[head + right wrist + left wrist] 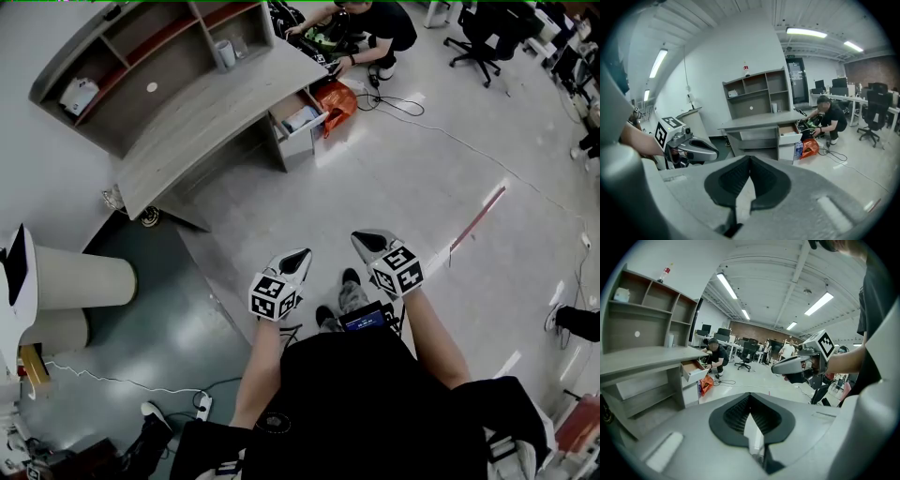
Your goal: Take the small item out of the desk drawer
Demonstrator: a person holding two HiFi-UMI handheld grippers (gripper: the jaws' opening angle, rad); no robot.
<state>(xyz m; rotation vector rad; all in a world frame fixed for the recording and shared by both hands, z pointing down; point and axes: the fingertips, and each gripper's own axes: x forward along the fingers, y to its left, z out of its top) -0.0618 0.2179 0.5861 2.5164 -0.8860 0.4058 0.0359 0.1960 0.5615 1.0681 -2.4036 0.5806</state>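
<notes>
The desk drawer (pixel 298 120) stands pulled open, well ahead of both grippers and a little to their left. Pale contents lie in it, but which of them is the small item is too small to tell. It sits under one end of the tabletop (pixel 202 112), with an orange bag (pixel 335 98) just beside it and a crouching person (pixel 370 28) beyond.

The left gripper (pixel 302 255) and the right gripper (pixel 359 239) are side by side and apart. Both have their jaws pressed together on nothing and point down at bare floor (pixel 375 178).

The step in hand looks like the approach. Close the gap first, then spread one gripper's jaws before reaching the drawer. Come in from above its open front, keeping clear of the person and the cables (pixel 403 103).
</notes>
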